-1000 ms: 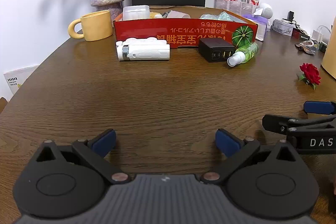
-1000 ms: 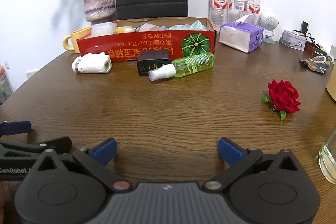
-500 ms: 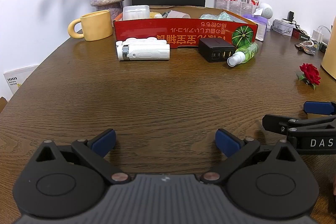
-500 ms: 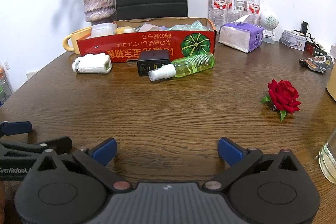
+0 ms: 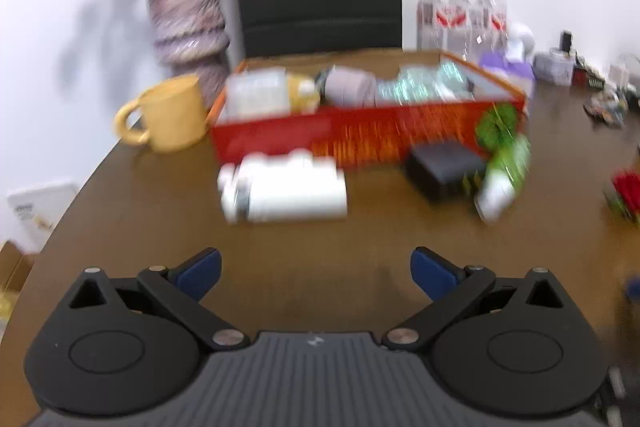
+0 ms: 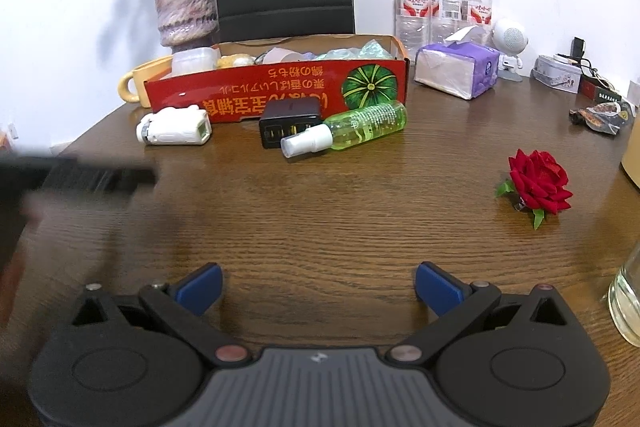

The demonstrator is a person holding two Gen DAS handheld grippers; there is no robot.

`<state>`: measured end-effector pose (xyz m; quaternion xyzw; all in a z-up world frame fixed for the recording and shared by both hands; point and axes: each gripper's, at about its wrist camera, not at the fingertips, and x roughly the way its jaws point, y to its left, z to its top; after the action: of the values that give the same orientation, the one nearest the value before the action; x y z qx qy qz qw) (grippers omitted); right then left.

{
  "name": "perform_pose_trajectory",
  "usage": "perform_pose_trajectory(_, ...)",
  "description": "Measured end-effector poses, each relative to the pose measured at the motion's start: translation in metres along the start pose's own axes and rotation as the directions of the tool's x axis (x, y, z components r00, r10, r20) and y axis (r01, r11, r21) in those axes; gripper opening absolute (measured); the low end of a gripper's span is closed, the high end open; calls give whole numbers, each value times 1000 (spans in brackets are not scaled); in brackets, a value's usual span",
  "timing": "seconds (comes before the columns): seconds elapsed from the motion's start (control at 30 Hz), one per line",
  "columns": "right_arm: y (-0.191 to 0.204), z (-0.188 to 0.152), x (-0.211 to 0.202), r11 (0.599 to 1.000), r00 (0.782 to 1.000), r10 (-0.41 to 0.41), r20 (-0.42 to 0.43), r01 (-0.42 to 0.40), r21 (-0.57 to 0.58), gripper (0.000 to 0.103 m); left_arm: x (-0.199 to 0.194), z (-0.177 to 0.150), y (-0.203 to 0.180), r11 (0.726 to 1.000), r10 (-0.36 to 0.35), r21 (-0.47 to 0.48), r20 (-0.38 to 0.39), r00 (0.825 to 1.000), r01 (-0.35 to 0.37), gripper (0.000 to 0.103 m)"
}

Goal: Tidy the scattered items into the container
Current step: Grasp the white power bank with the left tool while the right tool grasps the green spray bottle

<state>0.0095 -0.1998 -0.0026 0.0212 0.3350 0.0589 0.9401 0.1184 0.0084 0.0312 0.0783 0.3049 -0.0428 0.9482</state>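
Before the red cardboard box point(image 6: 276, 95) are seen a white plastic device point(image 6: 174, 126), a black charger point(image 6: 290, 120) and a clear green spray bottle point(image 6: 348, 130), on a wood-grain table point(image 6: 360, 219). Both the left gripper point(image 5: 316, 269), seemingly blurred by motion, and the right gripper point(image 6: 318, 285) are spread and empty.
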Motion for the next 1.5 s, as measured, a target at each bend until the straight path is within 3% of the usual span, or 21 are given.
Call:
perform_pose_trajectory(0.1, 1, 0, 0, 1000, 1000, 1, -1, -1, -4, 103, 44, 20, -1, 997, 68, 20, 12, 998, -68, 103)
perform_pose_trajectory(0.17, 0, -1, -1, 1000, 1000, 4, 1, -4, -2, 103, 65, 30, -2, 996, 83, 18, -26, 996, -83, 103)
perform_pose_trajectory(0.3, 0, 0, 0, 1000, 1000, 7, 0, -7, -1, 103, 85, 35, -2, 992, 121, 35, -32, 992, -120, 103)
perform_pose_trajectory(0.4, -3, 9, 8, 1000, 1000, 28, -1, -28, -3, 103, 90, 31, 12, 998, 65, -18, -51, 997, -66, 103)
perform_pose_trajectory(0.53, -14, 49, 33, 999, 999, 33, 9, -33, 27, 103, 94, 31, 32, 994, -27, -112, -87, 996, 17, 102)
perform_pose_trajectory(0.63, -26, 88, 56, 995, 999, 50, 13, -51, 81, 102, 91, 27, 32, 995, -29, -94, -70, 997, 22, 101)
perform_pose_trajectory(0.77, -54, 125, 92, 959, 997, 63, -36, -50, 279, 96, 80, 21, 30, 997, -48, -68, -66, 997, 44, 101)
perform_pose_trajectory(0.87, -69, 140, 120, 925, 994, 55, -90, -17, 380, 84, 68, 14, 26, 997, -73, -29, -61, 995, 71, 101)
perform_pose_trajectory(0.9, -72, 142, 129, 917, 992, 50, -112, -2, 399, 75, 63, 11, 24, 997, -75, -14, -57, 996, 74, 101)
perform_pose_trajectory(0.93, -71, 142, 133, 921, 992, 44, -120, 6, 389, 69, 58, 8, 22, 997, -72, -2, -49, 996, 72, 101)
perform_pose_trajectory(1.07, -53, 139, 141, 955, 991, -19, -129, 56, 291, 66, 45, 2, 19, 997, -76, 2, -21, 997, 76, 101)
perform_pose_trajectory(1.1, -48, 138, 142, 965, 991, -40, -129, 72, 253, 55, 43, 2, 20, 997, -79, -10, -14, 997, 79, 101)
perform_pose_trajectory(1.17, -40, 135, 140, 979, 991, -47, -126, 70, 192, 48, 39, 4, 21, 996, -81, -38, 2, 997, 81, 101)
perform_pose_trajectory(1.23, -39, 133, 135, 981, 991, -31, -131, 55, 185, 36, 35, 6, 23, 995, -81, -57, 18, 997, 81, 101)
perform_pose_trajectory(1.3, -38, 131, 129, 983, 991, -16, -135, 41, 177, 31, 32, 6, 23, 995, -84, -51, 21, 996, 85, 101)
perform_pose_trajectory(1.5, -39, 123, 98, 995, 993, 19, -113, -8, 97, 30, 10, 6, 20, 986, -149, -65, 65, 987, 153, 101)
